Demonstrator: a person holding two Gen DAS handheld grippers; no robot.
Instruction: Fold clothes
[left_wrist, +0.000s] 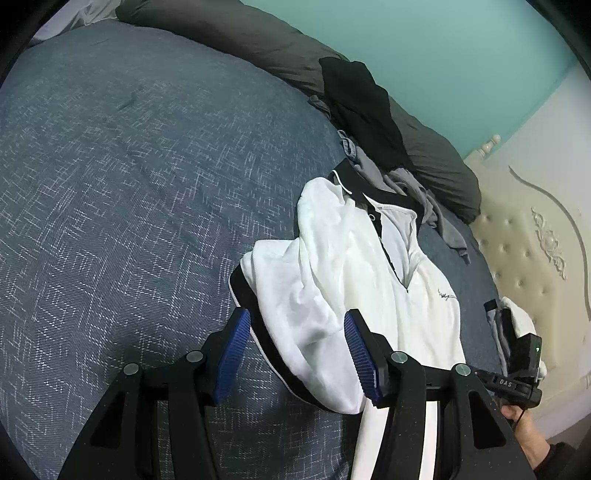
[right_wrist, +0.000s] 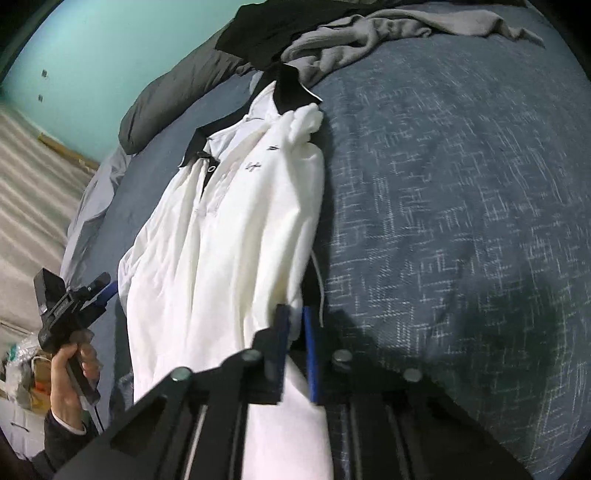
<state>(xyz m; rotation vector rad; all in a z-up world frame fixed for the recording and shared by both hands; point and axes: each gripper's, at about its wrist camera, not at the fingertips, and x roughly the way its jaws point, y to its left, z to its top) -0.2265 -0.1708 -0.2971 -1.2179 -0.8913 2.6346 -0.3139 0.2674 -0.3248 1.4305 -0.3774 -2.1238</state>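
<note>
A white polo shirt (left_wrist: 351, 258) with black collar and cuff trim lies lengthwise on the blue patterned bedcover (left_wrist: 129, 184). My left gripper (left_wrist: 295, 314) stands open over its near end. A bunched sleeve with a black cuff lies between the blue pads (left_wrist: 236, 350), and the left pad is clear of the cloth. In the right wrist view my right gripper (right_wrist: 294, 310) is shut on a fold of the white polo shirt (right_wrist: 221, 240) at its near edge. A hand holds the left gripper (right_wrist: 99, 291) at the shirt's left side.
A black garment (left_wrist: 362, 103) and a crumpled grey garment (right_wrist: 388, 29) lie past the collar, against a rolled dark grey duvet (left_wrist: 258, 44). A cream tufted headboard (left_wrist: 524, 240) borders the bed on one side. Blue bedcover (right_wrist: 461, 184) stretches wide beside the shirt.
</note>
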